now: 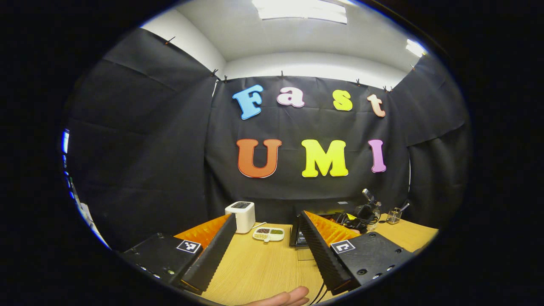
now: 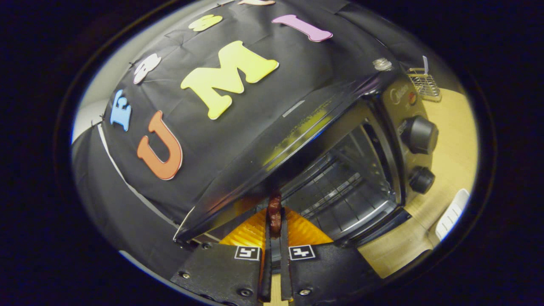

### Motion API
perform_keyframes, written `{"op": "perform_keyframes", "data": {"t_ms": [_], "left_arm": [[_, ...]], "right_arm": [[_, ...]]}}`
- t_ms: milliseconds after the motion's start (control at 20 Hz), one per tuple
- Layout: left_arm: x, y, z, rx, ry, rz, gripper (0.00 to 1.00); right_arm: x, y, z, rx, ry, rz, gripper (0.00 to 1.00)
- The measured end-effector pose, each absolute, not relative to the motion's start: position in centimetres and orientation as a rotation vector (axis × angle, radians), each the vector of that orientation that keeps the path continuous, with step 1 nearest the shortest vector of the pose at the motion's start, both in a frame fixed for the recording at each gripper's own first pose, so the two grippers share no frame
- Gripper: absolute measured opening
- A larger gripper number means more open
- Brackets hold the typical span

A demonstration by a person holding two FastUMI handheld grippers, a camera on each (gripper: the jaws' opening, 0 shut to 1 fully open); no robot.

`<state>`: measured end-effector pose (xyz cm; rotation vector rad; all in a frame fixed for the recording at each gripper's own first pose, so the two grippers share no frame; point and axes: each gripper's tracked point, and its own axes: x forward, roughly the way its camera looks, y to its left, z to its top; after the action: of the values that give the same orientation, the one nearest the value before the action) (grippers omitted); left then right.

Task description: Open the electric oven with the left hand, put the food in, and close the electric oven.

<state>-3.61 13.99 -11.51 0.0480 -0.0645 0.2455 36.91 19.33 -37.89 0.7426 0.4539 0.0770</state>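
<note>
Left gripper agape — right gripper clamped.

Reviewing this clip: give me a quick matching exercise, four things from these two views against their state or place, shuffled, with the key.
Things:
1. left gripper
2. right gripper
3. electric oven
4. divided dish

States or places:
A. door open, rack visible inside
B. on the wooden table beside the white toaster
C. jaws wide apart, holding nothing
D. jaws closed on a reddish piece of food

Pairs: 1-C, 2-D, 3-A, 4-B
</note>
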Motion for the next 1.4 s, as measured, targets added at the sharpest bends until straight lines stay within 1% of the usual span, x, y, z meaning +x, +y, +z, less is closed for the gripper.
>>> {"op": "perform_keyframes", "data": {"t_ms": [200, 300, 500, 750, 900, 1000, 1100, 1200, 1300, 1350, 1400], "left_arm": [[-3.5, 14.0, -12.8, 0.112, -0.021, 0.27, 0.95], [-3.1, 13.6, -13.3, 0.102, -0.003, 0.256, 0.95], [-2.9, 13.6, -13.4, 0.056, -0.007, 0.242, 0.95], [-3.4, 14.2, -13.0, 0.096, -0.014, 0.262, 0.95], [-3.4, 13.3, -13.3, 0.095, -0.002, 0.24, 0.95], [-3.5, 12.6, -13.4, 0.096, 0.007, 0.22, 0.95], [-3.8, 12.5, -13.6, 0.095, 0.017, 0.22, 0.95], [-3.8, 12.2, -13.9, 0.093, 0.028, 0.22, 0.95], [-4.1, 12.0, -14.2, 0.086, 0.042, 0.221, 0.95], [-4.2, 11.9, -14.2, 0.084, 0.048, 0.223, 0.95], [-4.3, 11.8, -14.3, 0.079, 0.053, 0.224, 0.95]], "right_arm": [[39.2, 18.5, -39.3, 0.707, 0.412, 0.037, 0.12], [39.4, 18.6, -40.6, 0.687, 0.433, 0.02, 0.13], [39.5, 19.3, -41.6, 0.688, 0.46, 0.026, 0.14], [39.2, 18.2, -41.8, 0.615, 0.464, -0.015, 0.22], [38.7, 17.3, -41.7, 0.572, 0.469, -0.037, 0.25], [38.1, 17.0, -41.5, 0.545, 0.473, -0.047, 0.31], [37.5, 17.1, -41.5, 0.523, 0.492, -0.038, 0.48], [36.4, 17.4, -41.4, 0.522, 0.525, -0.023, 0.53], [34.8, 17.8, -40.6, 0.495, 0.524, -0.002, 0.57], [33.8, 17.9, -40.1, 0.475, 0.524, 0.006, 0.65], [32.8, 18.1, -39.8, 0.46, 0.524, 0.019, 0.67]]}}
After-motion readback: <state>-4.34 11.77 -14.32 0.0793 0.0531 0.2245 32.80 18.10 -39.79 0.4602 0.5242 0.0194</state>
